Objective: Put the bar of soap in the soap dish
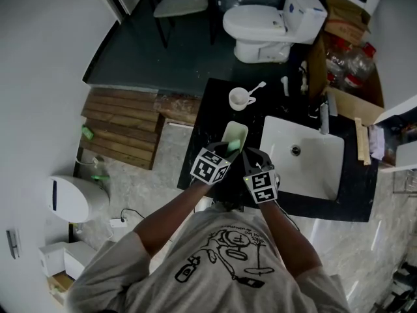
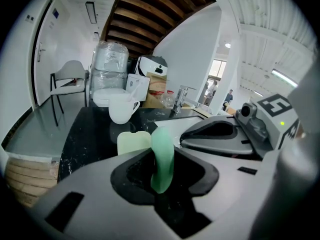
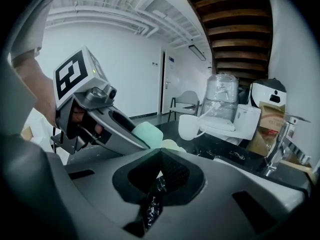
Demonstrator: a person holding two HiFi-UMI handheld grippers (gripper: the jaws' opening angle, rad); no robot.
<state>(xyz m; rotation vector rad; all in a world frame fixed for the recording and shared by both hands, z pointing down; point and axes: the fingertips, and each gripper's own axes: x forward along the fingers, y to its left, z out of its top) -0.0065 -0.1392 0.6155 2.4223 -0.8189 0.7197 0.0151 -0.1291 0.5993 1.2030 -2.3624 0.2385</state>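
My left gripper is shut on the bar of soap, a pale green bar held on edge between its pads. In the head view the bar of soap hangs just at the near end of the soap dish, a pale green tray on the black counter. The left gripper view shows the soap dish right beyond the bar. My right gripper sits beside the left one, jaws together, with a small dark glossy scrap at their seam that I cannot identify. The right gripper view shows the left gripper and the bar of soap.
A white cup with a spoon stands on the counter beyond the dish. The white sink basin and its tap lie to the right. A toilet and cardboard boxes stand farther back.
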